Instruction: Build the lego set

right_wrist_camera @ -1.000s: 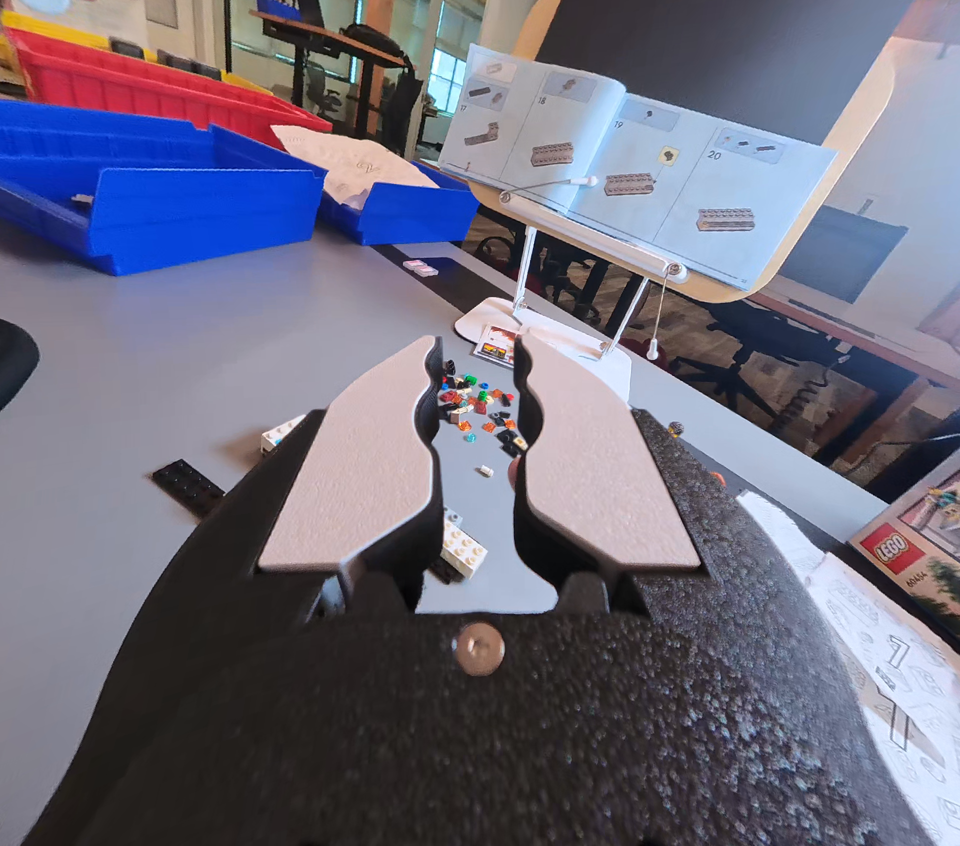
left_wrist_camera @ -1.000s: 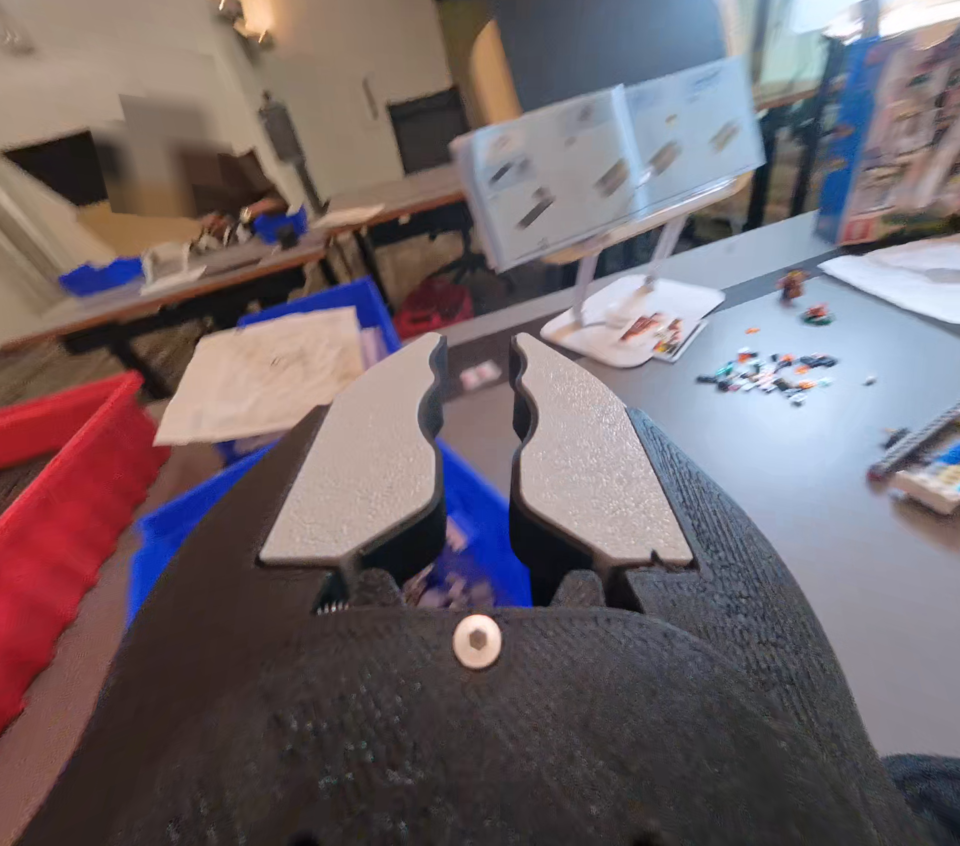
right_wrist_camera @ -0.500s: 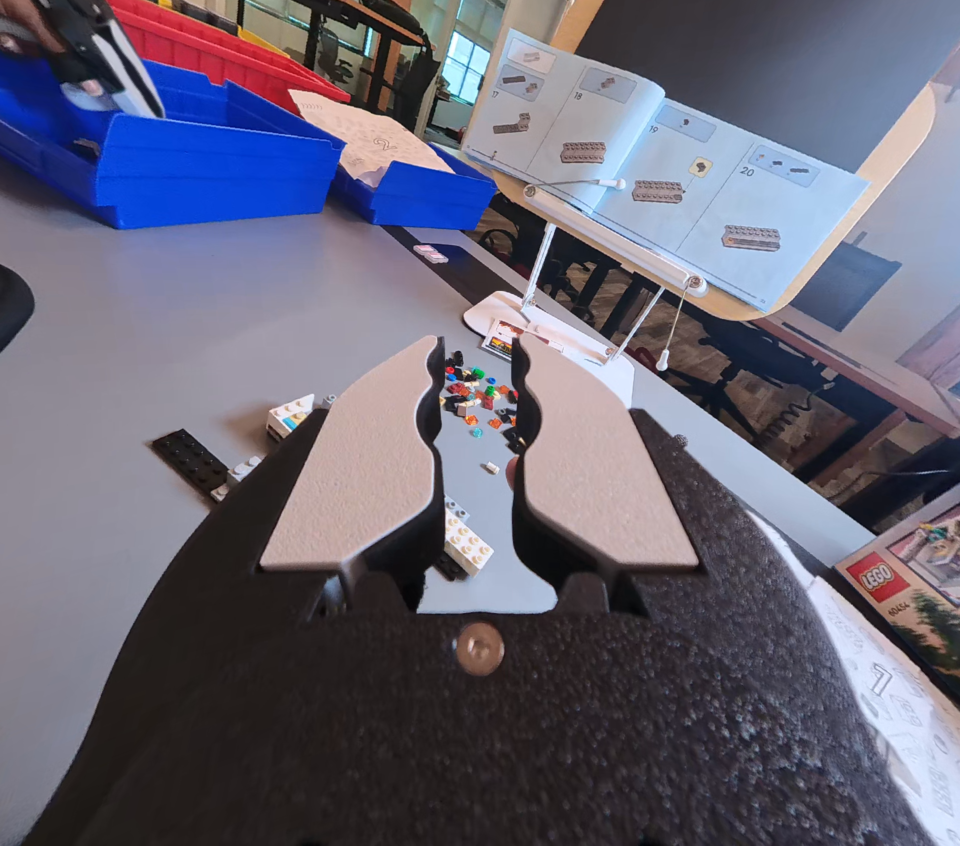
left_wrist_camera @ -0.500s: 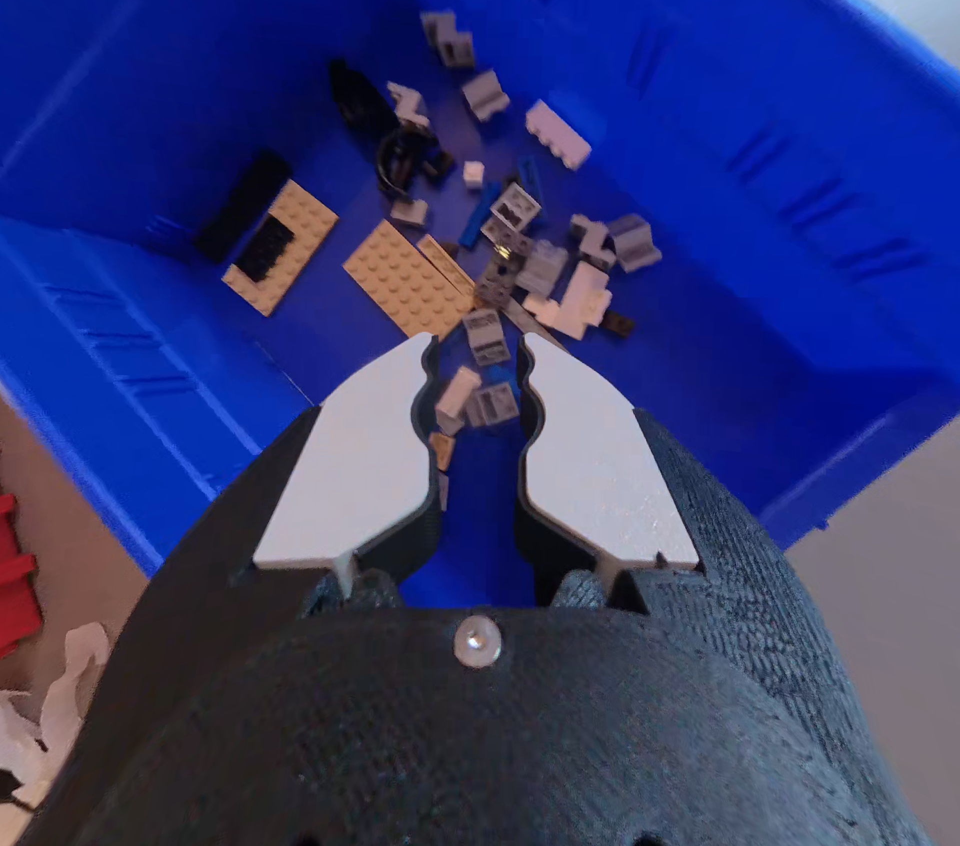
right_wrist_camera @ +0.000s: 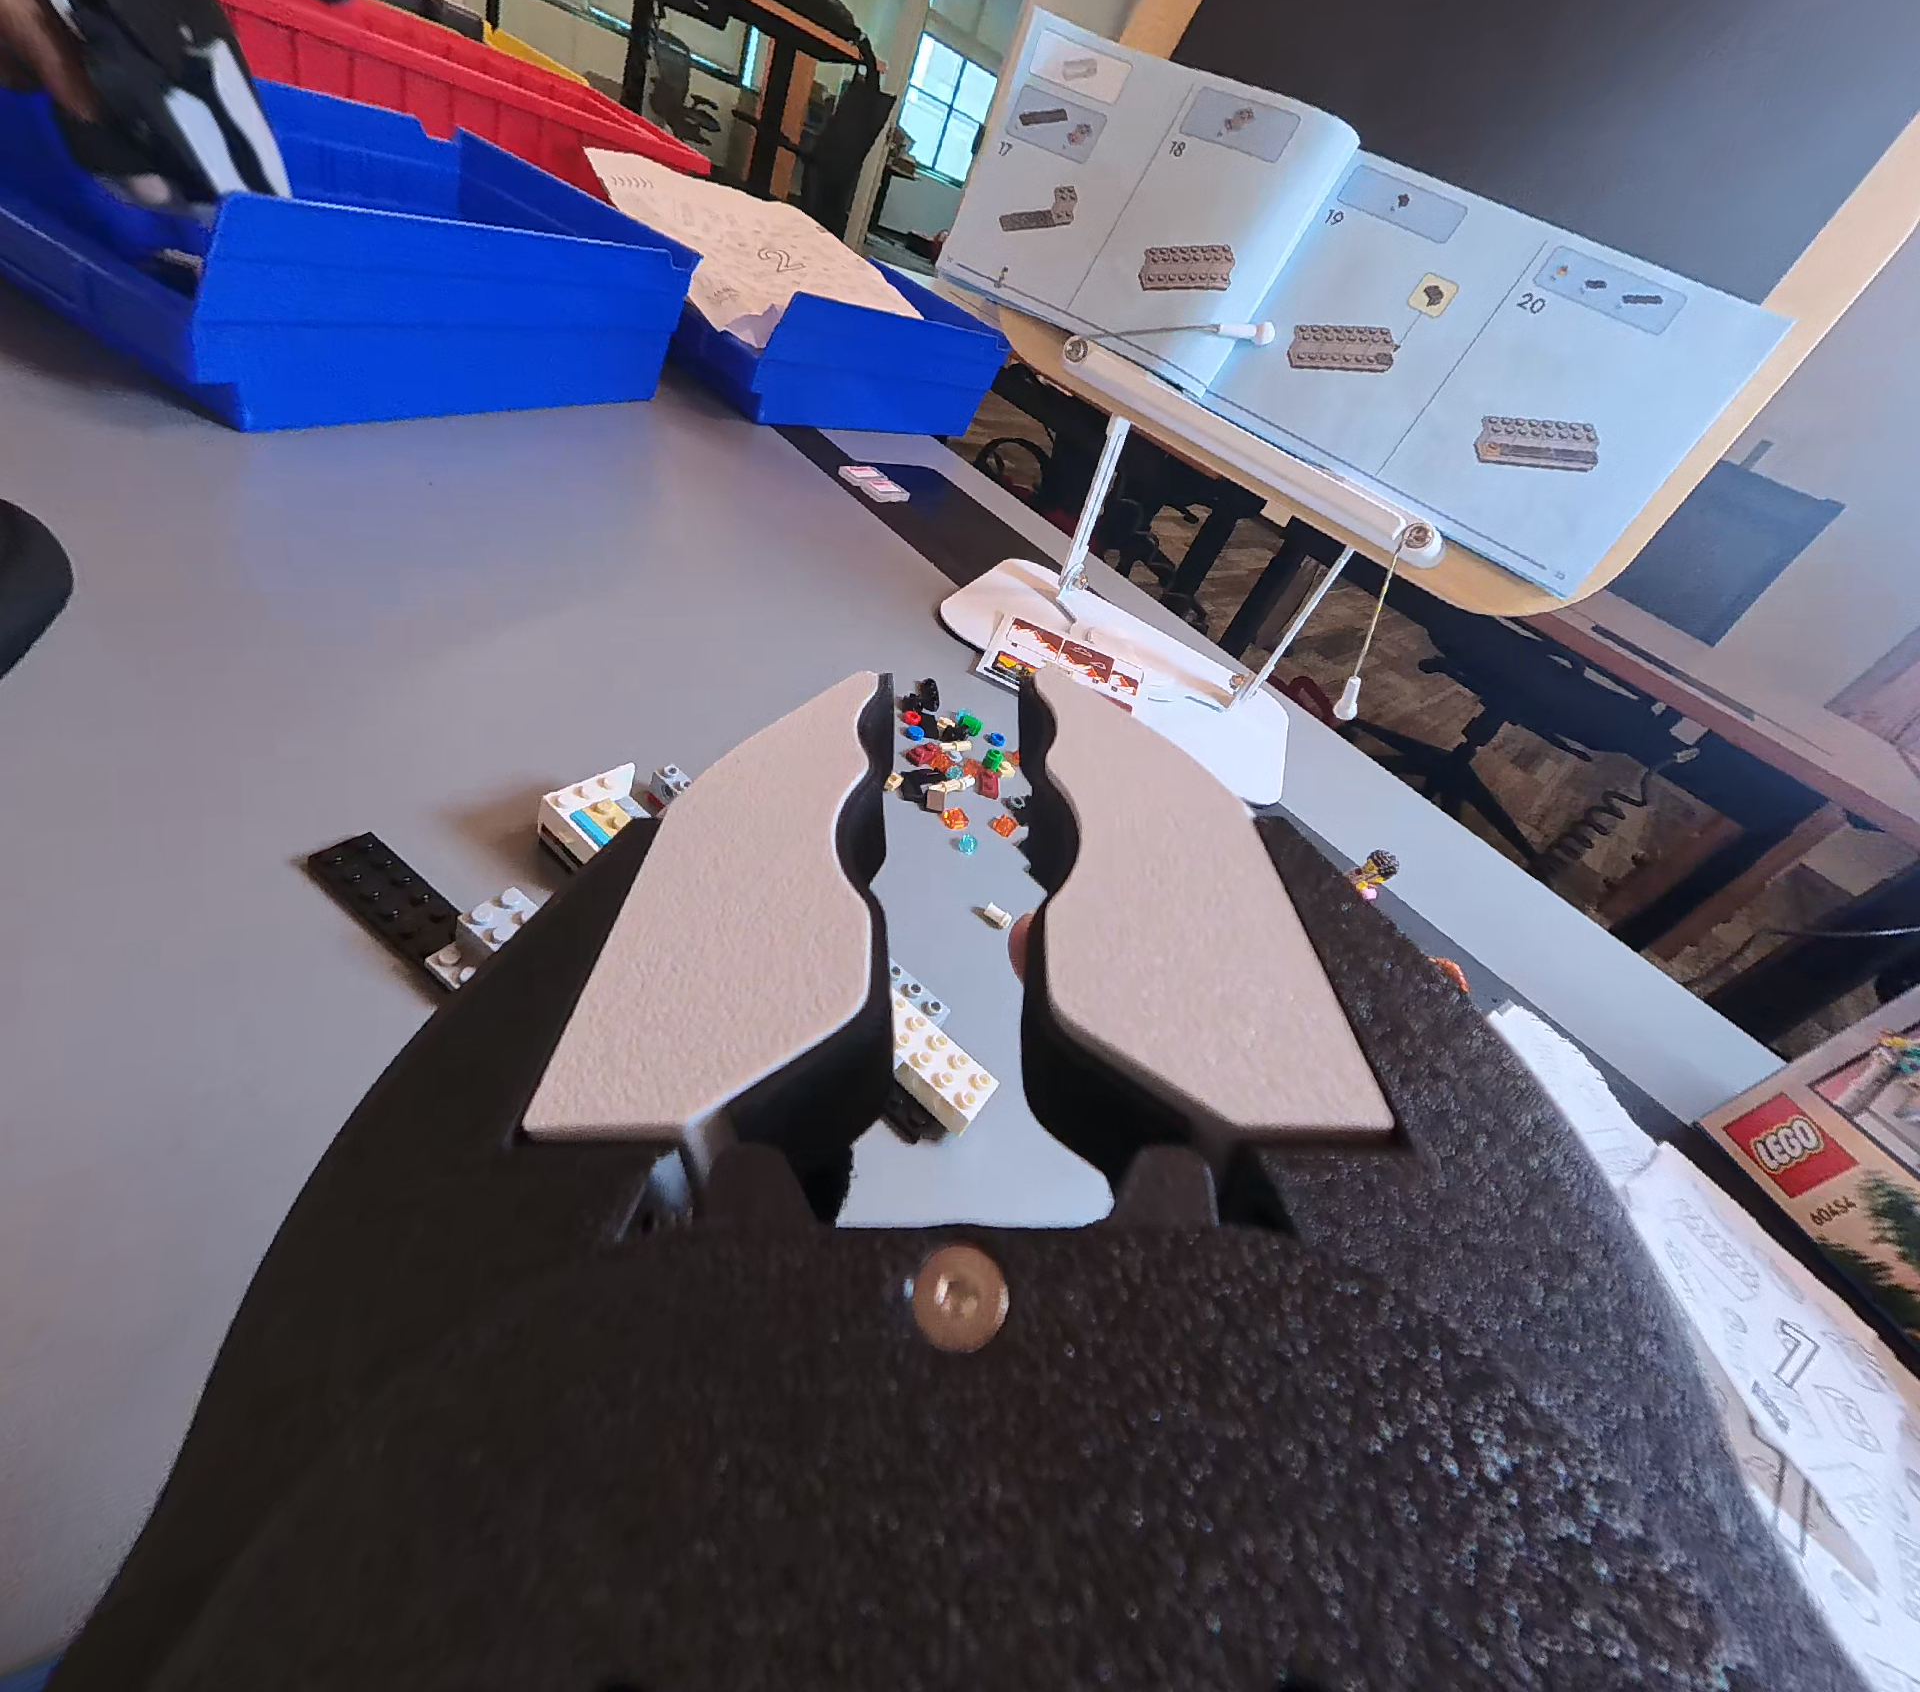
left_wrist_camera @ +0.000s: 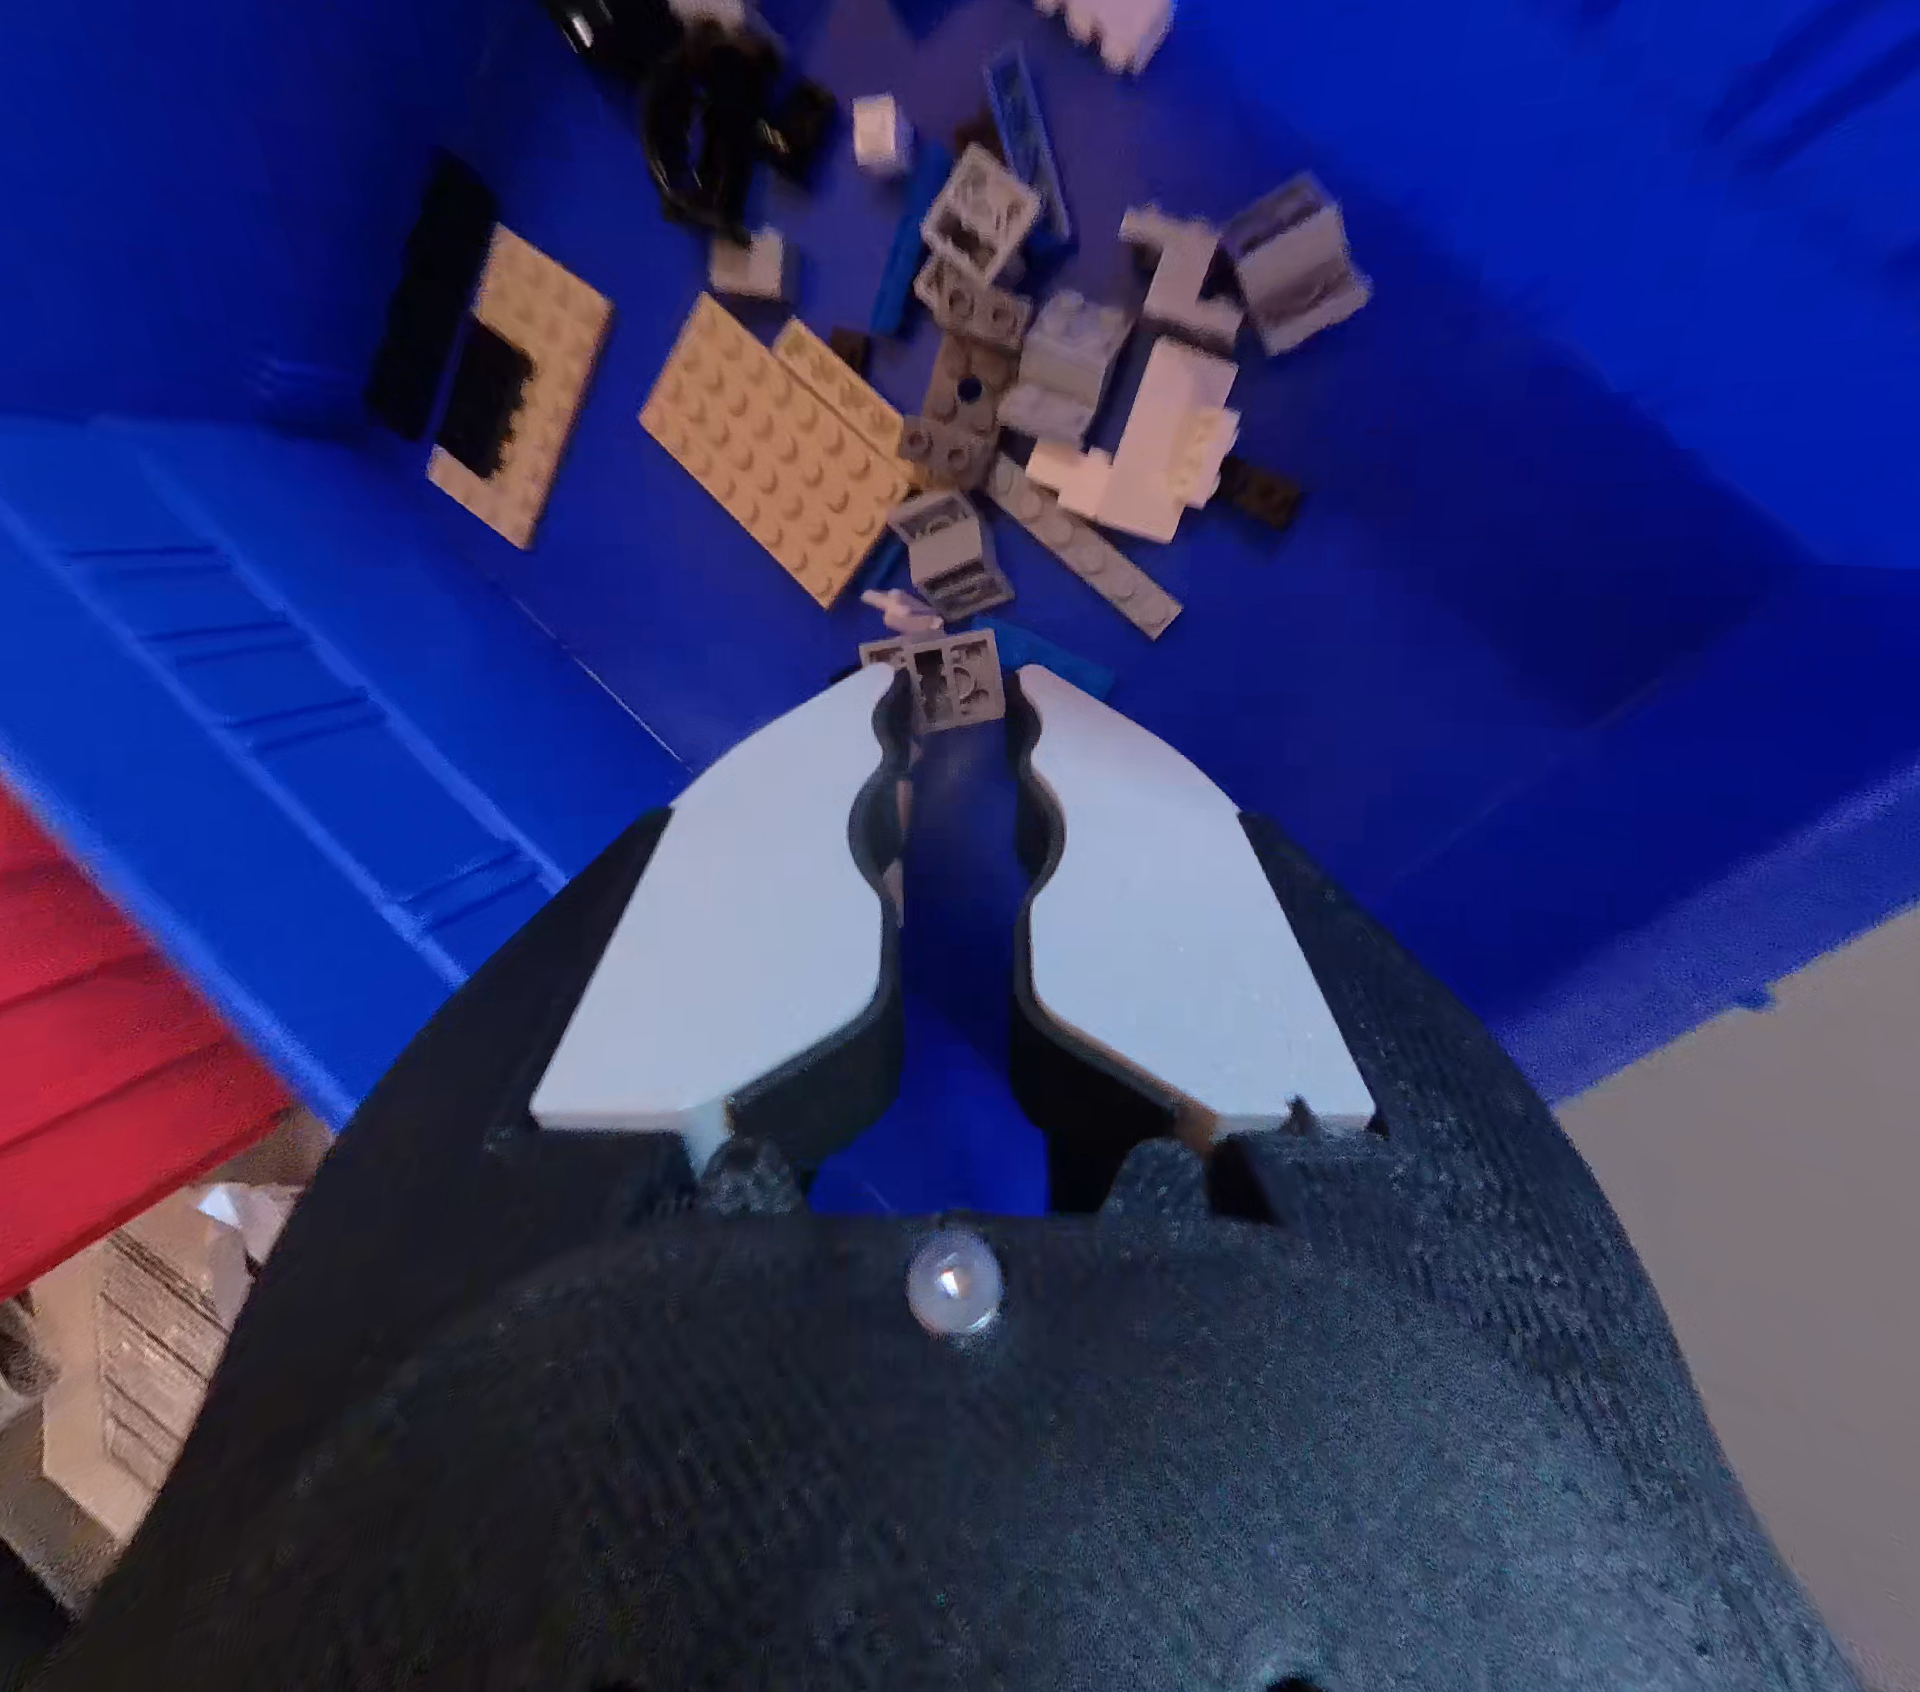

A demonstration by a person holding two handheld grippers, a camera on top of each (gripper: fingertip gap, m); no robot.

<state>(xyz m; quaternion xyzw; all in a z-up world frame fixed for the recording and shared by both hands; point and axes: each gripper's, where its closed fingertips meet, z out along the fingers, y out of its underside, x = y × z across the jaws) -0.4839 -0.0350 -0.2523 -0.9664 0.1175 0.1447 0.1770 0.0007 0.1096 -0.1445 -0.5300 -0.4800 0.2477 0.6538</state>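
Early build: only small white-and-grey brick sub-assembly (right_wrist_camera: 588, 813) done on table; left gripper (left_wrist_camera: 952, 678) part-open, empty, over small grey brick (left_wrist_camera: 943, 684) in blue plastic bin (left_wrist_camera: 312, 707); right gripper (right_wrist_camera: 954, 686) part-open, empty.

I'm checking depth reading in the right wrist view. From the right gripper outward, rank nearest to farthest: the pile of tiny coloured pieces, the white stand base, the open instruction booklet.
From the right gripper:
1. Pile of tiny coloured pieces, on the table at the fingertips.
2. White stand base, behind, slightly right.
3. Open instruction booklet, raised on the stand, farthest.
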